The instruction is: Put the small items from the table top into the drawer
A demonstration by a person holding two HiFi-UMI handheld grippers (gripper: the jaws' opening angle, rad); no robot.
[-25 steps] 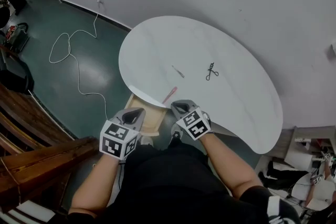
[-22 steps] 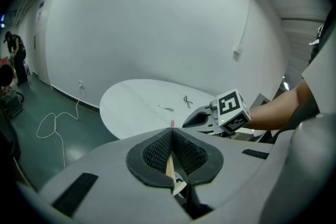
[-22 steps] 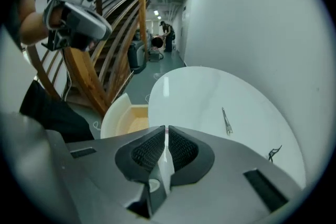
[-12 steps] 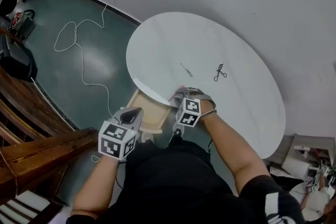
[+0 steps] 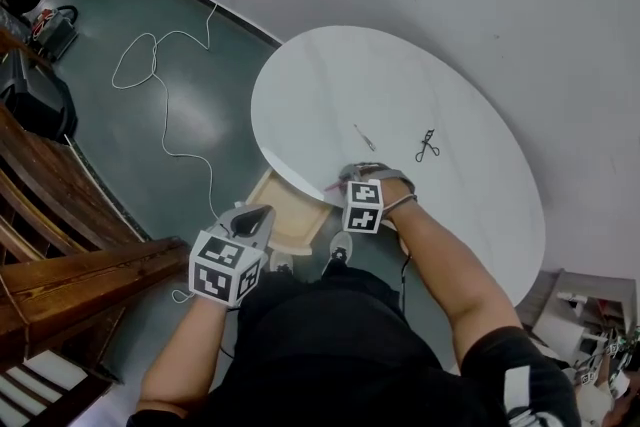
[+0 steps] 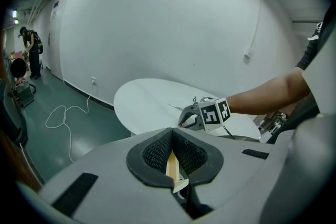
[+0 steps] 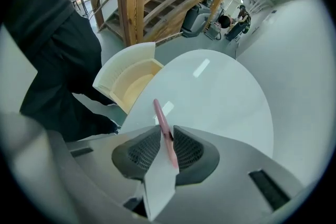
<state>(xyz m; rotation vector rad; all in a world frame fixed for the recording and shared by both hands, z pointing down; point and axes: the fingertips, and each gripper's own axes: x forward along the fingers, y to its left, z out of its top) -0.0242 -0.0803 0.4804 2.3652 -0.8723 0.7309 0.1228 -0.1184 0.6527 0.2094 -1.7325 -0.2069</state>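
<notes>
The right gripper (image 7: 165,132) has its 2 jaws pressed together on a thin pink stick (image 7: 159,112), which pokes out past the tips and slants up over the near edge of the round white table (image 5: 330,85). Just beside that edge, below the tabletop, the drawer (image 5: 290,212) stands pulled out, its pale wooden inside bare. The left gripper (image 6: 172,140) hangs over the drawer's near corner, apart from the table, its jaws drawn together to a narrow slit with nothing between them; only a sliver of pale wood shows through the gap. Farther in on the tabletop lie 2 more small things, well apart from the grippers: a thin short rod (image 5: 364,137) and, to its right, a little black pair of scissors (image 5: 428,147). A white cable (image 5: 160,105) loops across the dark floor.
</notes>
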